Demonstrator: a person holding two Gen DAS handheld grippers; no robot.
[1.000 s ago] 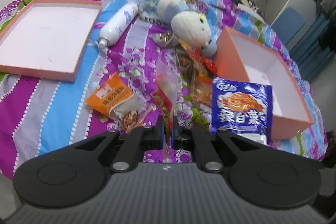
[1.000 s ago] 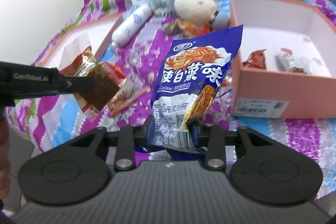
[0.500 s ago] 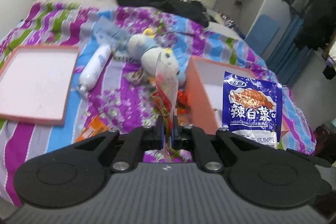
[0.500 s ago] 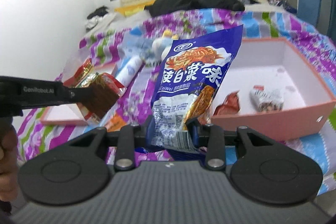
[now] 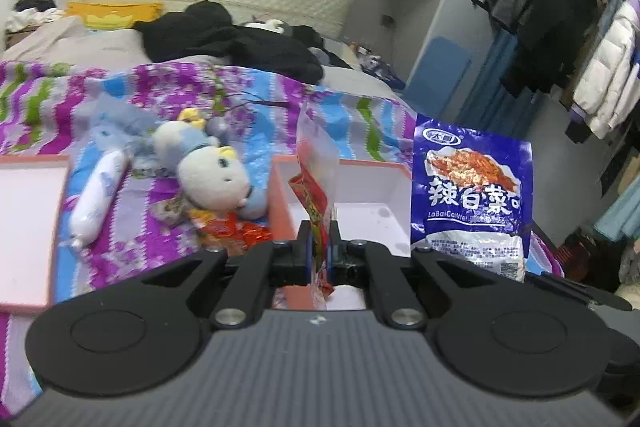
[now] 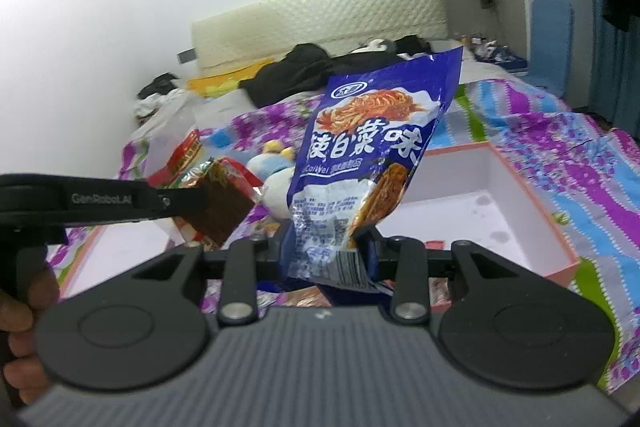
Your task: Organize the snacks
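Note:
My left gripper (image 5: 319,247) is shut on a red and clear snack packet (image 5: 316,183), held upright in the air above the near wall of the pink box (image 5: 280,187). My right gripper (image 6: 326,247) is shut on a blue pickled-cabbage snack bag (image 6: 372,155), held up above the bed just left of the pink box (image 6: 520,195). The blue bag also shows in the left wrist view (image 5: 472,195), and the left gripper with its packet (image 6: 216,187) shows at the left in the right wrist view. More snack packets (image 5: 228,227) lie on the bedspread beside the box.
A plush toy (image 5: 212,171) and a white bottle (image 5: 96,199) lie on the striped bedspread (image 5: 140,99). A pink box lid (image 5: 24,227) lies at the left. Black clothes (image 5: 228,43) are piled near the headboard. A clothes rack (image 5: 580,27) stands at the right.
Both grippers have risen and tilted up with their packets. The bed surface has dropped lower in both views and the headboard and room have come into sight.

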